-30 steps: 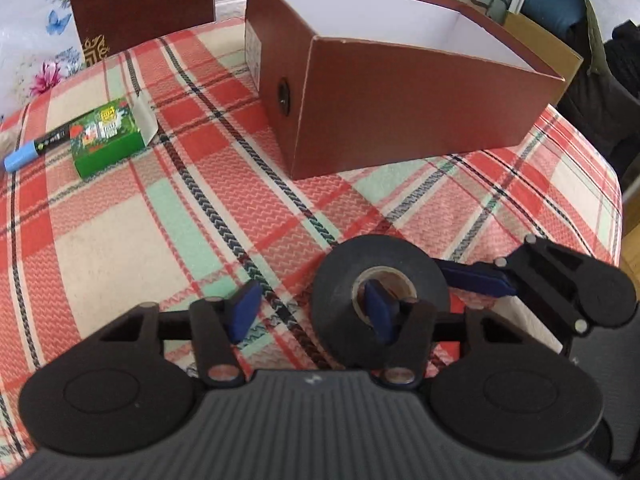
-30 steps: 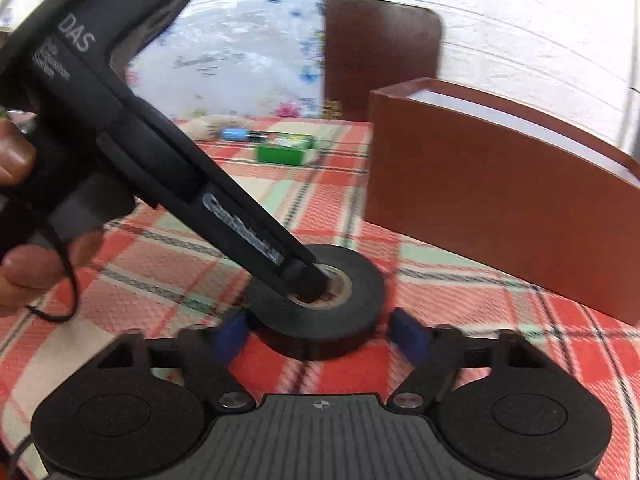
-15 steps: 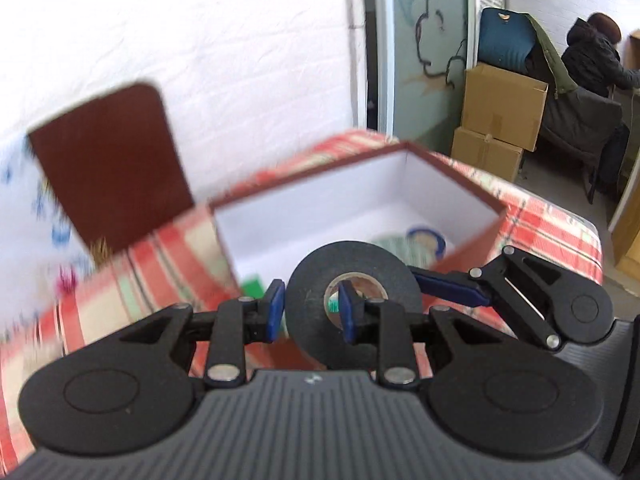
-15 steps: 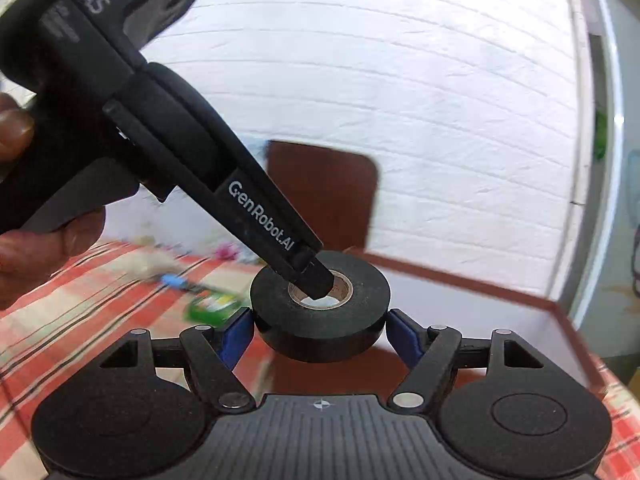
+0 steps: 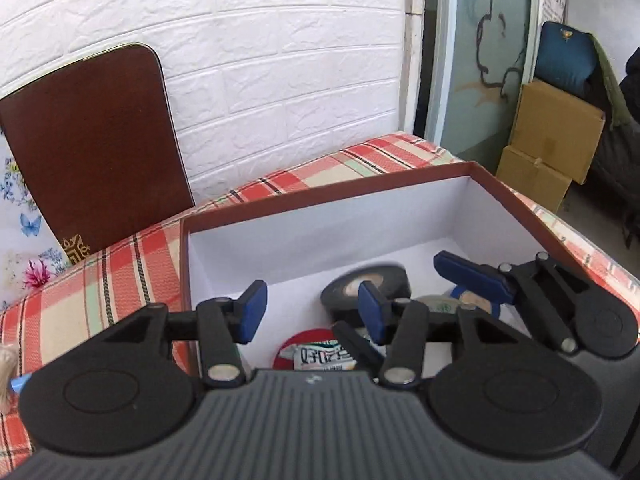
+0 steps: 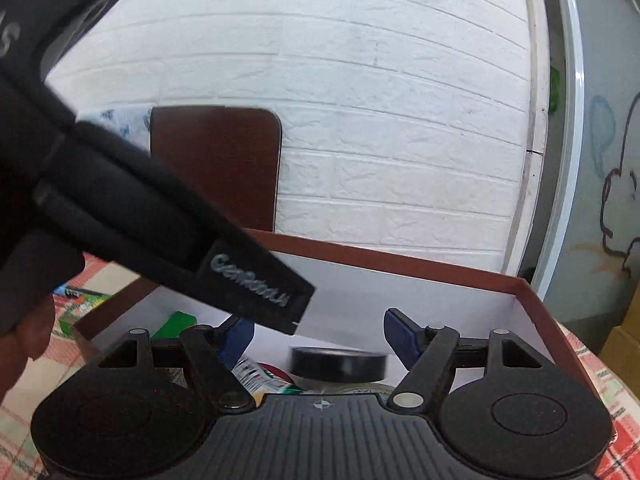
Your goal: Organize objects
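Now the black tape roll [image 6: 338, 363] sits free inside the brown box [image 5: 320, 200], low in frame. Left gripper [image 5: 312, 312] jaws have just been opening and stand apart, empty; the right gripper [image 6: 320, 336] is also spread, gripping nothing.

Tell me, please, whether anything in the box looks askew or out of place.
The black tape roll looks blurred and tilted inside the brown box, lying over other items rather than flat on the box floor; it may not have settled.

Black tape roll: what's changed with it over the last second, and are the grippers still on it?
The black tape roll went from the tablecloth up into the brown box. The left gripper has just opened, releasing it; the right gripper is clear too. The box stayed put.
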A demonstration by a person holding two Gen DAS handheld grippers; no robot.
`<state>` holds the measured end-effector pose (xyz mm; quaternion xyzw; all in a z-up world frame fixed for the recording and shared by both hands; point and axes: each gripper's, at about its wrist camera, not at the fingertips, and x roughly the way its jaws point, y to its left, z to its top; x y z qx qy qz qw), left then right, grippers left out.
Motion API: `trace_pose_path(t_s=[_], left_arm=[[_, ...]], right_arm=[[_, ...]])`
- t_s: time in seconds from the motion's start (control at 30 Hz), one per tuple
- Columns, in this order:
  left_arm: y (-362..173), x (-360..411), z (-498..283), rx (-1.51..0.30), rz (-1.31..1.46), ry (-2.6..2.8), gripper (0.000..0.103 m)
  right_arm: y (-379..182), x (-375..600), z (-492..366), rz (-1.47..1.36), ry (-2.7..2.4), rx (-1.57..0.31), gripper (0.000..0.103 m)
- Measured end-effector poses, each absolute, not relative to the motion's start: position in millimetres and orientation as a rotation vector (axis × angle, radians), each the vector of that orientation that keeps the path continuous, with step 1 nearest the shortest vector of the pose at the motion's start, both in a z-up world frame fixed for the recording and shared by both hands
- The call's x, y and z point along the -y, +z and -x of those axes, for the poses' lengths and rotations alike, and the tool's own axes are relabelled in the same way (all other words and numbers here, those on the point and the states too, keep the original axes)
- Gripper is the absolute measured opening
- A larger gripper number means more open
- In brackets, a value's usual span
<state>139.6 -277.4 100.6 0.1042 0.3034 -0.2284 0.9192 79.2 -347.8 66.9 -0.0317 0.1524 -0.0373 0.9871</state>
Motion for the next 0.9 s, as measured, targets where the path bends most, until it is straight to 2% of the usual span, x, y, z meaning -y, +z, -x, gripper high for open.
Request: trace_pose_path(t_s=[0.5,0.57,0.73,0.9], left_arm=[[98.4,224.4,-93.0,-0.59,-0.127,-0.465,0.055],[99.9,213.8,-84.1,-0.569,-0.118,-0.443,0.06],[92.2,182.9,-76.2,-0.58,-0.088,-0.395,0.06],[66.1,146.0,-82.4,-0.665,-0.064,-0.268,0.06]], right_arm=[[64.7,340.2,13.6,-0.078,-0.163,-0.216,0.07],[63.4,338.3,18.9,-0.106,-0.144,-0.227,0.072],[46.9,317.5,16.1,-0.111,-0.081,-0.314,0.072],[30.4,282.8,9.6,-0.078,0.015,-0.399,0.072]])
